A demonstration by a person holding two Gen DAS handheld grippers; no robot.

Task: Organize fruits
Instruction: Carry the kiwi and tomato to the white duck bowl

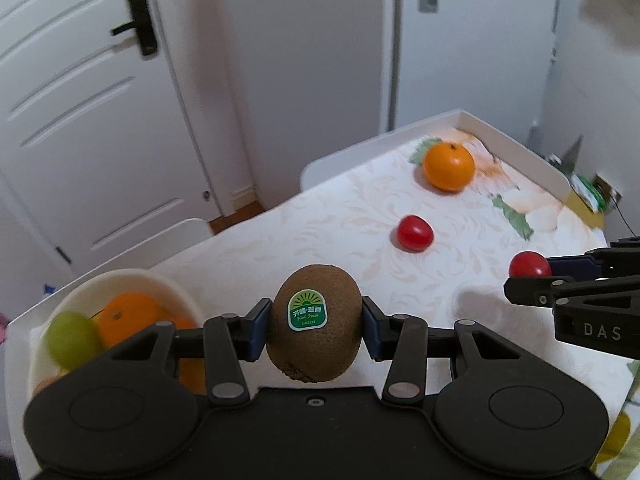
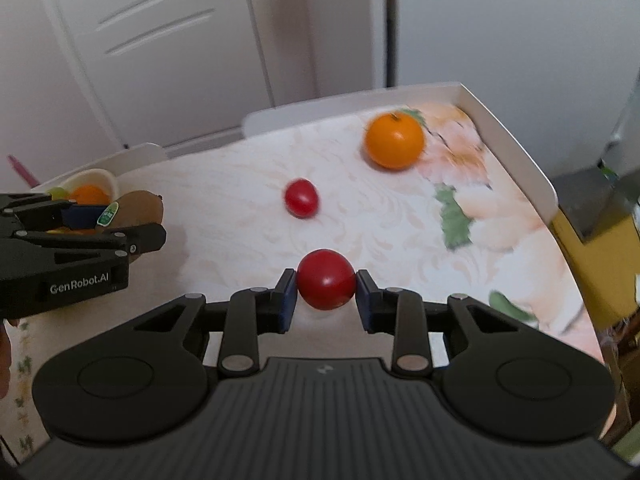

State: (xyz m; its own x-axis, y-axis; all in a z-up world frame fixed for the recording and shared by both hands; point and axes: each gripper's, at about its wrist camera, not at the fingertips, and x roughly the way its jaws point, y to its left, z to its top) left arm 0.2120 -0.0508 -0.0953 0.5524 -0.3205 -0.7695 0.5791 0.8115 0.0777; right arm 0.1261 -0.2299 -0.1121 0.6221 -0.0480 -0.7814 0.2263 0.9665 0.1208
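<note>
My left gripper (image 1: 315, 326) is shut on a brown kiwi (image 1: 314, 324) with a green sticker, held above the table just right of a cream bowl (image 1: 132, 280). The bowl holds an orange (image 1: 128, 314) and a green grape (image 1: 70, 336). My right gripper (image 2: 326, 286) is shut on a red cherry tomato (image 2: 326, 280), which also shows in the left wrist view (image 1: 529, 265). A second cherry tomato (image 2: 302, 198) and a loose orange (image 2: 394, 142) lie on the table further away. The left gripper with the kiwi also shows in the right wrist view (image 2: 132, 210).
The table has a floral cloth (image 2: 480, 216) and a raised white rim (image 2: 516, 140) along the far and right edges. A white door (image 1: 80, 100) and white walls stand behind. A yellow surface with clutter (image 2: 592, 248) lies past the right rim.
</note>
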